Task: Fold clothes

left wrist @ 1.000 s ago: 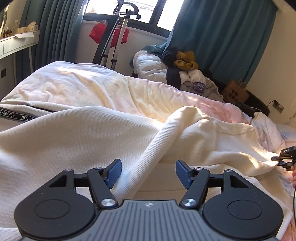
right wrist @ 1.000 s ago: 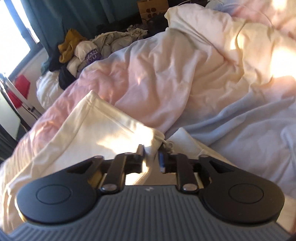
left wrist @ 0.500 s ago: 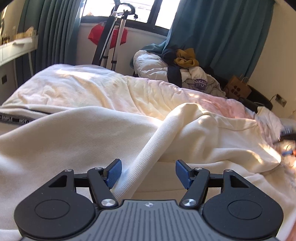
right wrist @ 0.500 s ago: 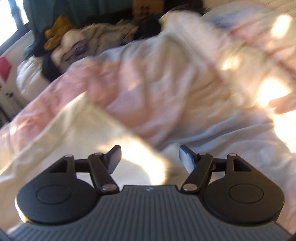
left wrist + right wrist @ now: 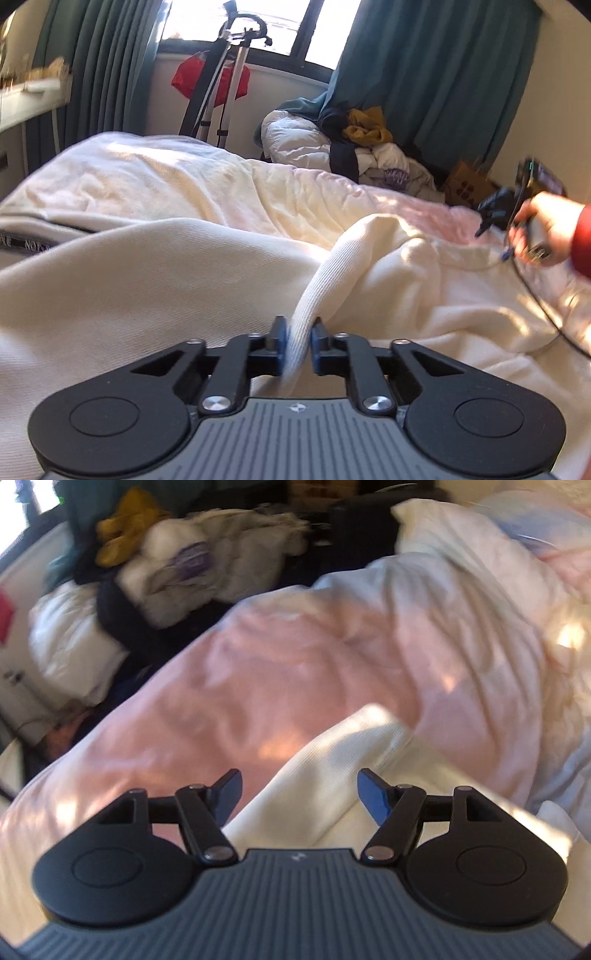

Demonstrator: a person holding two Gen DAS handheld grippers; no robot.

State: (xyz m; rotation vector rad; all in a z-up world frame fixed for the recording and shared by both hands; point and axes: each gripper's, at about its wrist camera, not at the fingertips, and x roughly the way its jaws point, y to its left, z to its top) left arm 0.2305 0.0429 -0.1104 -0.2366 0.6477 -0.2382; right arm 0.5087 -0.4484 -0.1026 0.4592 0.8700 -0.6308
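Note:
A cream sweatshirt (image 5: 147, 280) lies spread over the bed, its ribbed band (image 5: 332, 266) running up toward me. My left gripper (image 5: 298, 339) has its jaws closing, and the blue pads pinch that band near its lower end. In the left wrist view my right gripper (image 5: 495, 218) hangs at the far right above the bed, held by a hand (image 5: 546, 225) with a red sleeve. In its own view the right gripper (image 5: 299, 794) stands open above a fold of the cream sweatshirt (image 5: 332, 775), touching nothing.
A pink and white duvet (image 5: 277, 672) covers the bed. Beyond its far edge sits a pile of clothes (image 5: 369, 147), a folded metal stand (image 5: 221, 85) under the window, and a paper bag (image 5: 469, 184). A black cable (image 5: 535, 295) trails from the right gripper.
My left jaws have closed from wide open onto the ribbed band. The right gripper let go of the cream corner, opened, and swung away toward the far side of the bed.

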